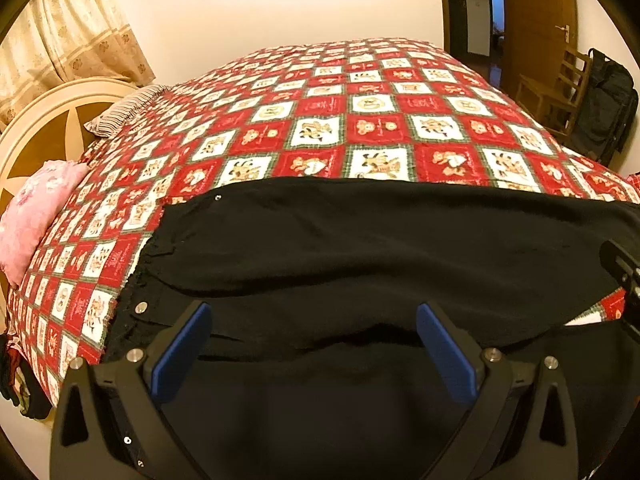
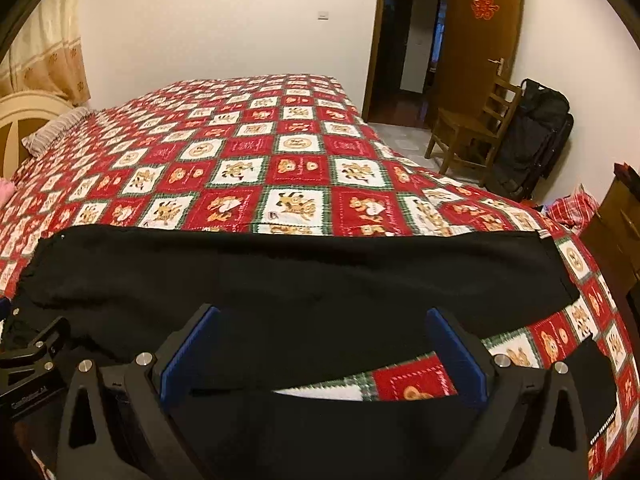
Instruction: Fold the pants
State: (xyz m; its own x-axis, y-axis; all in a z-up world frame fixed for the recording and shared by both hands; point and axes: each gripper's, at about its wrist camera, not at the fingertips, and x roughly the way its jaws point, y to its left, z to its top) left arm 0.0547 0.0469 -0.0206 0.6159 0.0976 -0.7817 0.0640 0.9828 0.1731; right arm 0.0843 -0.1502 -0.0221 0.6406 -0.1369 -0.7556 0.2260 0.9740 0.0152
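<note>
Black pants lie spread across the near edge of the bed, waistband with metal snaps at the left. They also show in the right wrist view, with the leg hems at the right. My left gripper is open and empty, its blue pads hovering over the near leg by the waist end. My right gripper is open and empty, over the gap between the two legs, where the bedspread shows. The other gripper's black body shows at the right edge of the left wrist view and at the left edge of the right wrist view.
The bed has a red and white checked bedspread. A pink pillow and a striped pillow lie by the cream headboard. A wooden chair, a black bag and an open door stand at the right.
</note>
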